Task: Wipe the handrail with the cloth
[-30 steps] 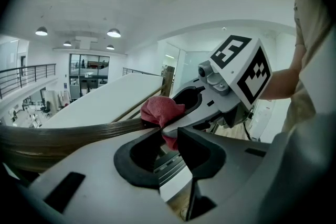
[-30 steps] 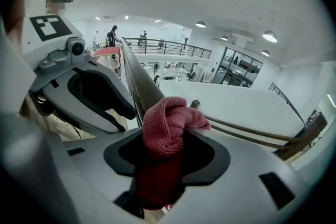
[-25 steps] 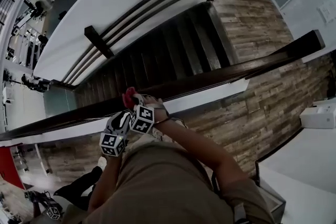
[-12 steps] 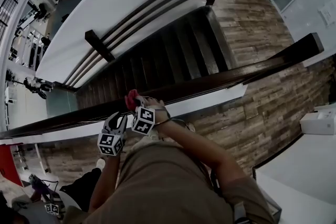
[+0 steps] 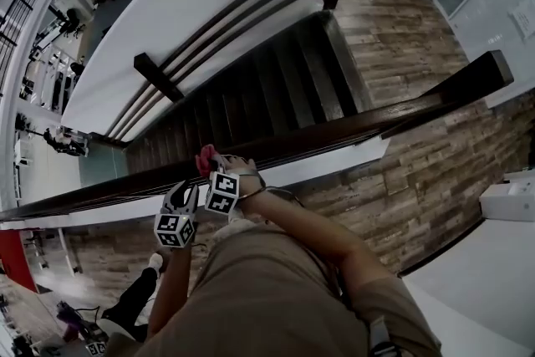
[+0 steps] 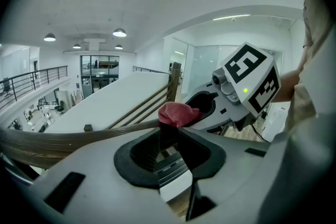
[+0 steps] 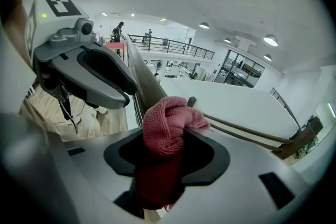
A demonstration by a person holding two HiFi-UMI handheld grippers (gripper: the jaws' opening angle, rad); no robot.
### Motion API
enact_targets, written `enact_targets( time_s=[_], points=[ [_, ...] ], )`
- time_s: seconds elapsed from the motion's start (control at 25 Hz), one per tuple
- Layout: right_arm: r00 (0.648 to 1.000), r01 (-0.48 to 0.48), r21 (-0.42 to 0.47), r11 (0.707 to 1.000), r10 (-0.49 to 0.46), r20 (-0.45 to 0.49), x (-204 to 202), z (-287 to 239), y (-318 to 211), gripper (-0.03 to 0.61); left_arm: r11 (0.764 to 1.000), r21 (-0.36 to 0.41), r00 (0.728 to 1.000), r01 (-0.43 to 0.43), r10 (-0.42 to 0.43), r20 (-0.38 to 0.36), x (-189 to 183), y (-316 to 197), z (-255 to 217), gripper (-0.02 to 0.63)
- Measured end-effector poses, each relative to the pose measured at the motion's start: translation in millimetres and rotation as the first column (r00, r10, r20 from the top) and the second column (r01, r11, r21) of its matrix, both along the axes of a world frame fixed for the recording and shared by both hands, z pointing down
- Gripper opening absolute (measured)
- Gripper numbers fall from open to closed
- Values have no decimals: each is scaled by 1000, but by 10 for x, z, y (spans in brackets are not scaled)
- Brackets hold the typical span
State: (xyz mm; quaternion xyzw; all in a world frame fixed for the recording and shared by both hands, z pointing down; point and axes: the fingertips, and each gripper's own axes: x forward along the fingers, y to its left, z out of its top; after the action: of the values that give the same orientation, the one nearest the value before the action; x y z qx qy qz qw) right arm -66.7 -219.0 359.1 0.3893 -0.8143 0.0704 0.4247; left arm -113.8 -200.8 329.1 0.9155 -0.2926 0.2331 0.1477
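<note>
Dark wooden handrail point(image 5: 376, 121) is running diagonally above the stairwell. Right gripper point(image 7: 170, 136) is clamping the bunched red terry cloth point(image 7: 167, 120) onto the rail. Left gripper point(image 6: 169, 136) is hovering just beside it, jaws slightly apart, holding nothing.

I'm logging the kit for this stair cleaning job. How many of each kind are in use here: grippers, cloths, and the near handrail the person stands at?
grippers: 2 (left gripper, right gripper)
cloth: 1, red, in the right gripper's jaws
handrail: 1, dark wood
total: 4
</note>
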Motion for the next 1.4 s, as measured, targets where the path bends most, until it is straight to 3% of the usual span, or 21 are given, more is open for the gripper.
enact_targets(
  time_s=[0.4, 0.64, 1.16, 1.4],
  points=[
    [999, 6, 33, 999, -5, -40, 1000, 36, 385, 198, 999, 20, 999, 38, -39, 12, 864, 418, 45, 114],
    [1000, -12, 48, 999, 12, -15, 1316, 56, 492, 198, 999, 40, 999, 27, -27, 19, 1267, 674, 73, 114],
    [996, -78, 17, 997, 79, -35, 1652, 65, 626, 198, 996, 42, 997, -79, 78, 26, 1525, 653, 50, 114],
    [994, -113, 17, 993, 113, -3, 1826, 32, 625, 198, 987, 72, 988, -147, 149, -26, 1712, 602, 83, 114]
  ],
)
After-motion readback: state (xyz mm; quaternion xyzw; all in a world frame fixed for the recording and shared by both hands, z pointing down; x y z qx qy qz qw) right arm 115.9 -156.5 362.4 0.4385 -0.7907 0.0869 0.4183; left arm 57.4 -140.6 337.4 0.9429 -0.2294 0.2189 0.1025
